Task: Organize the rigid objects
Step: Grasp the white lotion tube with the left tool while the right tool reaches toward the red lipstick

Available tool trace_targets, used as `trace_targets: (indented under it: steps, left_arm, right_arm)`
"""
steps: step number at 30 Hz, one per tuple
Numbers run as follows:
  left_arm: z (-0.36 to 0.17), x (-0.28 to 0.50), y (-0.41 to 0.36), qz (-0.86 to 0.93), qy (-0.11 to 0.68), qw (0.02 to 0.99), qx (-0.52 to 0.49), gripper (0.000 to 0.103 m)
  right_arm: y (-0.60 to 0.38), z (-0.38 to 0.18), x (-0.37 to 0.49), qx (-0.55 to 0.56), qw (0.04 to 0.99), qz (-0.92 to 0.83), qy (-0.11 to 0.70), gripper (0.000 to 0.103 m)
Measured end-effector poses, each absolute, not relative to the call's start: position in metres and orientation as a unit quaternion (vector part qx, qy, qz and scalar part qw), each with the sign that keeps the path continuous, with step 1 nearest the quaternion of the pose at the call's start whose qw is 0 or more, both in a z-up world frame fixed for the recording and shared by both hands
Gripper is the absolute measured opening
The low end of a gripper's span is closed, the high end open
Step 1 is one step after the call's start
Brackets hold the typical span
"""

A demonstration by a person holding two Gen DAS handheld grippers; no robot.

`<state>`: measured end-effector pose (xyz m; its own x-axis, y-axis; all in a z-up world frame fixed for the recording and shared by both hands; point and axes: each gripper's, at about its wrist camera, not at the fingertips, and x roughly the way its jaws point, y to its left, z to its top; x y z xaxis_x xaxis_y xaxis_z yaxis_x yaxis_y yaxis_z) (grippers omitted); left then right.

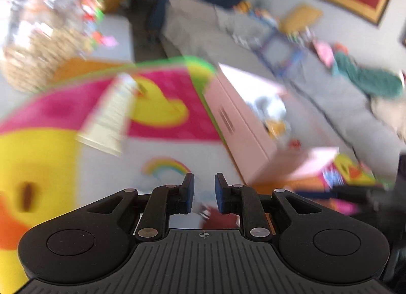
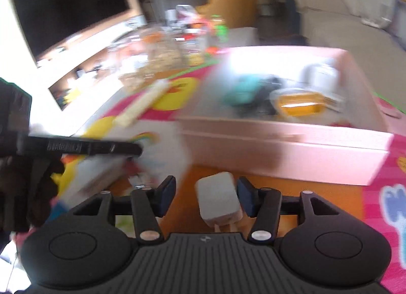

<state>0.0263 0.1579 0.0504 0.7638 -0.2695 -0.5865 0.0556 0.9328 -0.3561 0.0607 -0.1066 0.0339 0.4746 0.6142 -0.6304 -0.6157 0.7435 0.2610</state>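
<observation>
Right gripper (image 2: 206,199) hangs open around a white block (image 2: 218,200), just before the pink box (image 2: 284,157), probably its destination.

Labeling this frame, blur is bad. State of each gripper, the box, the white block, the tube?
left gripper: open, narrow gap, empty
right gripper: open, white block between the jaws, left side clear
white block: lying beside the right finger, grip unclear
pink box: open-topped, items inside
cream tube: lying on the mat
</observation>
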Motion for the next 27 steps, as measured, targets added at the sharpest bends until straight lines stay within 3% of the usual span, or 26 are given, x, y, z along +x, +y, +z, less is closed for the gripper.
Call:
trace_targets:
  steps: [4, 7, 13, 16, 23, 27]
  left_arm:
    - [0.057, -0.012, 0.195, 0.033, 0.274, 0.939, -0.204, 0.020]
    - [0.042, -0.026, 0.211, 0.045, 0.293, 0.920, -0.257, 0.020]
    - [0.027, -0.032, 0.199, 0.019, 0.323, 0.911, -0.256, 0.020]
    - [0.032, -0.024, 0.197, 0.010, 0.312, 0.922, -0.230, 0.021]
    - [0.057, 0.079, 0.175, 0.023, 0.306, 0.951, -0.044, 0.021]
    - [0.044, 0.139, 0.171, 0.054, 0.341, 0.938, -0.008, 0.021]
  right_arm:
    - [-0.072, 0.034, 0.038, -0.055, 0.852, 0.389, 0.347, 0.056]
    - [-0.044, 0.029, 0.036, -0.081, 0.847, 0.394, 0.349, 0.056]
    - [-0.015, 0.030, 0.030, -0.134, 0.854, 0.394, 0.312, 0.055]
    - [-0.014, 0.034, 0.029, -0.129, 0.842, 0.411, 0.326, 0.043]
    - [-0.042, 0.041, 0.021, -0.142, 0.858, 0.370, 0.326, 0.042]
    - [-0.066, 0.048, 0.014, -0.123, 0.867, 0.357, 0.325, 0.042]
